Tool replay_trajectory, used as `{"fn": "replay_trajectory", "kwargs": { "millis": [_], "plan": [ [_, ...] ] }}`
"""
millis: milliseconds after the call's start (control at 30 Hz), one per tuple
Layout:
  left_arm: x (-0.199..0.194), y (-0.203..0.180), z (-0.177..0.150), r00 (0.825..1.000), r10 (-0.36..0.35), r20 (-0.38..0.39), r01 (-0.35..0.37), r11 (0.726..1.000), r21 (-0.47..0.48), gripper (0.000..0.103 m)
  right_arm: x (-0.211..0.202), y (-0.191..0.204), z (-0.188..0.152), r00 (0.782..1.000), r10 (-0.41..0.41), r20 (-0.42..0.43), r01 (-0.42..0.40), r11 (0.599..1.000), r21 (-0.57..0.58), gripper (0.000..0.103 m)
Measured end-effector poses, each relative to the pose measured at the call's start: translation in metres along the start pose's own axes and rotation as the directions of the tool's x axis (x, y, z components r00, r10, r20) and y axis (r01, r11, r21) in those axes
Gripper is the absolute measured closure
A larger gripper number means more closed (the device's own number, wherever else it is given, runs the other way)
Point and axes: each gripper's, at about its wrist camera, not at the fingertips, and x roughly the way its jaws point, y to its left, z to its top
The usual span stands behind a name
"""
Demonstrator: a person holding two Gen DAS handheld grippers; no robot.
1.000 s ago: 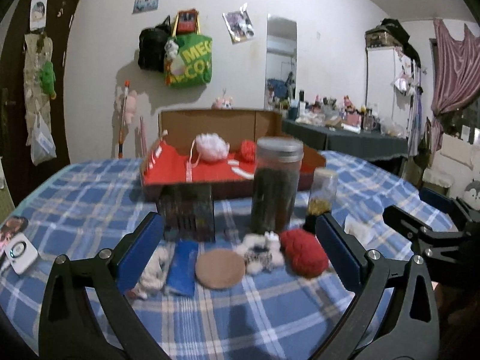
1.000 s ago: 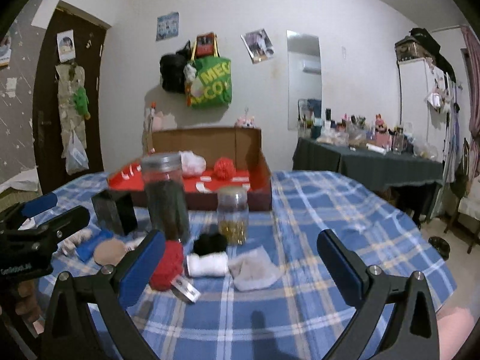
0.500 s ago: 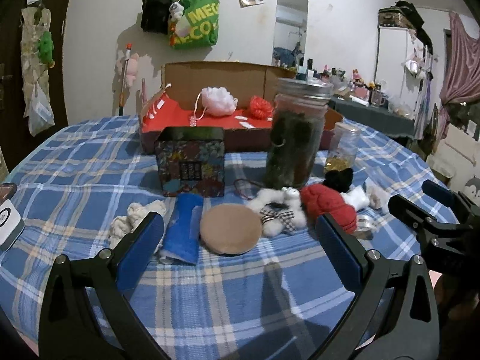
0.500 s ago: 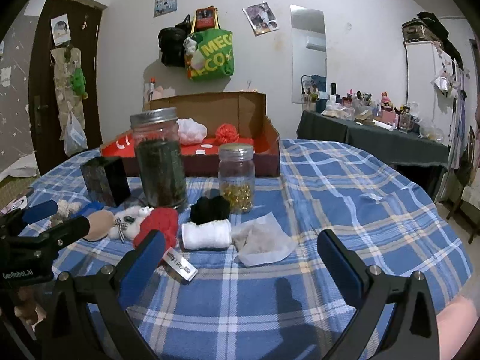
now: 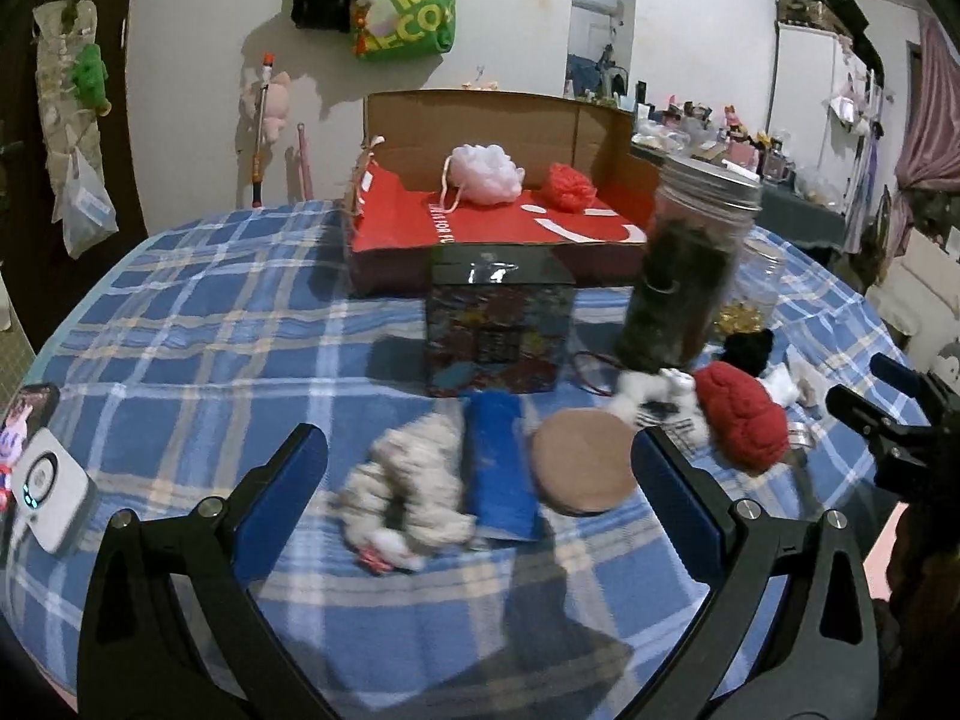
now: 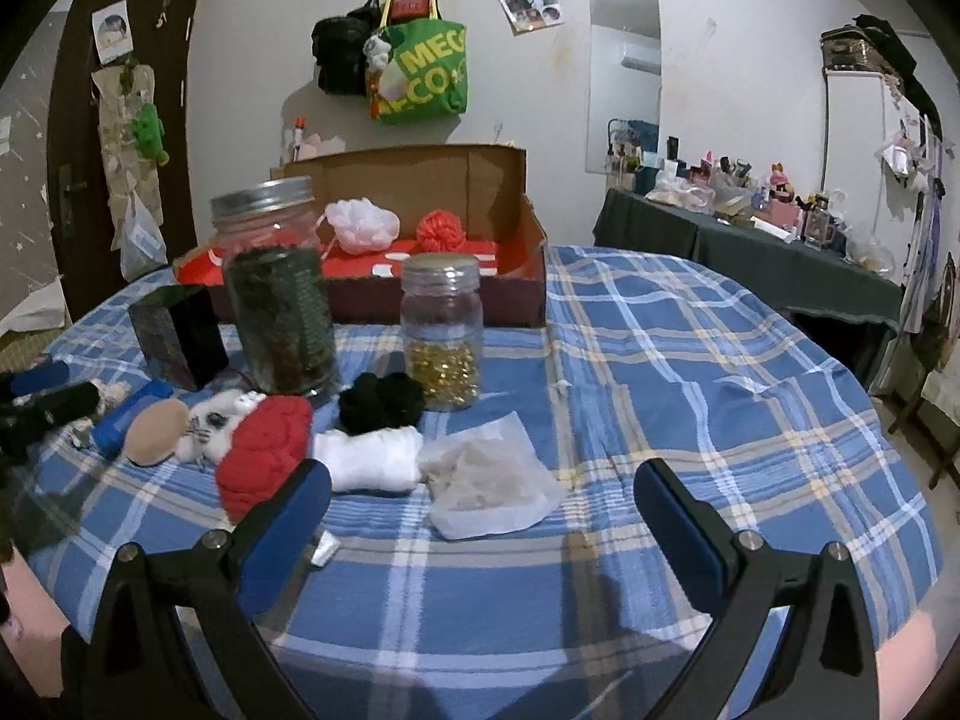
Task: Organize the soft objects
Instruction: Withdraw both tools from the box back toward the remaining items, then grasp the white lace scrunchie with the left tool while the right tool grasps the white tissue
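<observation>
Rope, cream and knotted [image 5: 408,489], lies leftmost in the row on the plaid tablecloth [image 5: 198,324], between the spread, empty fingers of the left gripper [image 5: 480,468]. Beside it sit a flat blue cloth [image 5: 501,468], a round tan pad [image 5: 579,462], a fuzzy white plush [image 6: 219,420] and a ribbed red knit (bunched) [image 6: 264,450]. The right gripper [image 6: 480,498] hovers released near a rolled white cloth [image 6: 366,459] and crinkly translucent packet [image 6: 486,480].

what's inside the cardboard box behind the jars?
In the cardboard box, on a red bag: a white mesh bath pouf and a red pouf. Whatever lies under the bag is covered.
</observation>
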Motion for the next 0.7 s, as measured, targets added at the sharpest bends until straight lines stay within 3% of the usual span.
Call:
{"fn": "replay_trajectory", "kwargs": {
  "millis": [367, 600, 633, 700],
  "plan": [
    [0.009, 0.023, 0.008, 0.998, 0.010, -0.067, -0.006, 0.998, 0.059, 0.000, 0.016, -0.022, 0.006, 0.998, 0.032, -0.061, -0.029, 0.999, 0.038, 0.000],
    [0.012, 0.050, 0.004, 0.994, 0.020, -0.111, -0.020, 1.000, 0.001, 0.002, 0.026, -0.029, 0.005, 0.994, 0.050, -0.097, -0.046, 0.998, 0.041, 0.004],
    [0.015, 0.052, 0.002, 0.992, 0.013, -0.123, -0.015, 1.000, -0.008, 0.004, 0.029, -0.028, 0.005, 0.993, 0.050, -0.105, -0.047, 0.998, 0.032, 0.005],
    [0.021, 0.053, -0.002, 0.989, -0.001, -0.148, -0.003, 1.000, -0.021, 0.024, 0.034, -0.027, 0.003, 0.991, 0.063, -0.121, -0.061, 0.998, 0.016, 0.013]
  ]
}}
